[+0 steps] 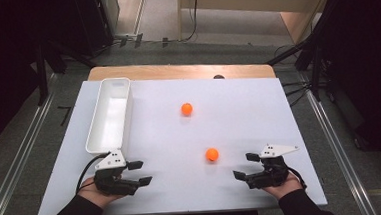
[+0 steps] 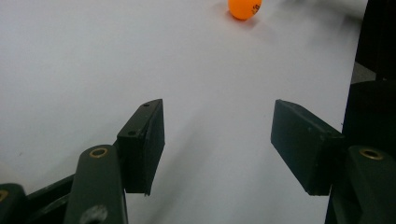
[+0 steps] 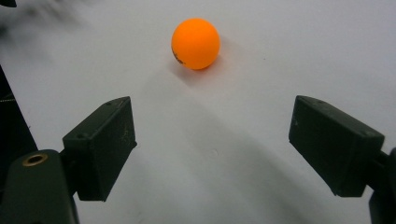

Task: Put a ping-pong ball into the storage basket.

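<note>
Two orange balls lie on the white table top: the far ball near the middle and the near ball toward the front. My left gripper rests at the front left, open, with nothing between its jaws; the near ball lies far ahead of it. My right gripper sits at the front right, open and empty, pointing left at the near ball, which lies a short way beyond its fingertips.
A long white bin stands along the left side of the table, just beyond my left gripper. A wooden edge shows at the table's far side. Floor rails run on both sides.
</note>
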The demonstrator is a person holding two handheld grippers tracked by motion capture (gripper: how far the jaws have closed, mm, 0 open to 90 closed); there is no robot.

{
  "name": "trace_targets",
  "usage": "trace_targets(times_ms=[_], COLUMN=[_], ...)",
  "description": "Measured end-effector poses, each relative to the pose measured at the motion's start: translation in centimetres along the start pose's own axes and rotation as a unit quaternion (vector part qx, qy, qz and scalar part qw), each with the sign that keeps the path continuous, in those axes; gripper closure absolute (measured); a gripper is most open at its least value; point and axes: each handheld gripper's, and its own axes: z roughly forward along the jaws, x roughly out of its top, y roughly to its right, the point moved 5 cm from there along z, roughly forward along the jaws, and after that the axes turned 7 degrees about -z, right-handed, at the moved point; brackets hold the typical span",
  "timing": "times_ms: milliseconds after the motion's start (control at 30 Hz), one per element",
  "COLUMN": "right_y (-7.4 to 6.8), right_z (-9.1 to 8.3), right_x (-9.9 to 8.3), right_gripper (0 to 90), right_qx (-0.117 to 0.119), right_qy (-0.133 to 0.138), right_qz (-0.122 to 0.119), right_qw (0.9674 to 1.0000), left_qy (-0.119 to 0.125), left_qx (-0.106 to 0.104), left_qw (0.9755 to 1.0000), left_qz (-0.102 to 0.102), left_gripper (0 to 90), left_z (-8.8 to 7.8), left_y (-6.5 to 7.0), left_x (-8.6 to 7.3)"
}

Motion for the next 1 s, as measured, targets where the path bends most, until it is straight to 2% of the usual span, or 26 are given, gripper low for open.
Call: trace_targets(times_ms=[167,233,467,567,667,900,1000], right_y=[-0.01,-0.01,0.14,0.18,0.36,0.28,0.30], right_z=[0.03,0.05,-0.03,-0.06,-0.03,0.14,0.15], right_x=[0.02,0.02,0.05,0.04,0.08,0.04,0.06], right_gripper=[13.2,13.2,13.2,13.1,13.1,13.2,13.1], right_qx=[0.001,0.001,-0.005,-0.007,-0.011,-0.011,-0.010], right_qy=[0.000,0.000,0.006,0.005,0.008,0.002,0.003], right_qz=[0.001,0.001,0.000,0.009,0.008,0.008,0.015], right_qw=[1.0000,1.0000,1.0000,0.9999,0.9999,0.9999,0.9998], left_qy=[0.007,0.010,0.008,0.008,0.016,0.014,0.013], left_qx=[-0.005,-0.001,-0.010,-0.011,-0.004,-0.007,-0.009], left_qw=[1.0000,0.9999,0.9999,0.9999,0.9998,0.9999,0.9999], left_qz=[-0.004,-0.004,-0.006,-0.007,-0.008,-0.004,-0.007], left_gripper=[35.2,30.3,30.3,30.3,30.3,30.4,30.4], left_z=[-0.05,-0.04,0.09,0.12,0.02,0.02,0.12], left_y=[0.06,-0.01,0.04,0.03,0.08,0.26,0.24], left_x=[0.05,0.11,0.16,0.17,0.27,0.27,0.27])
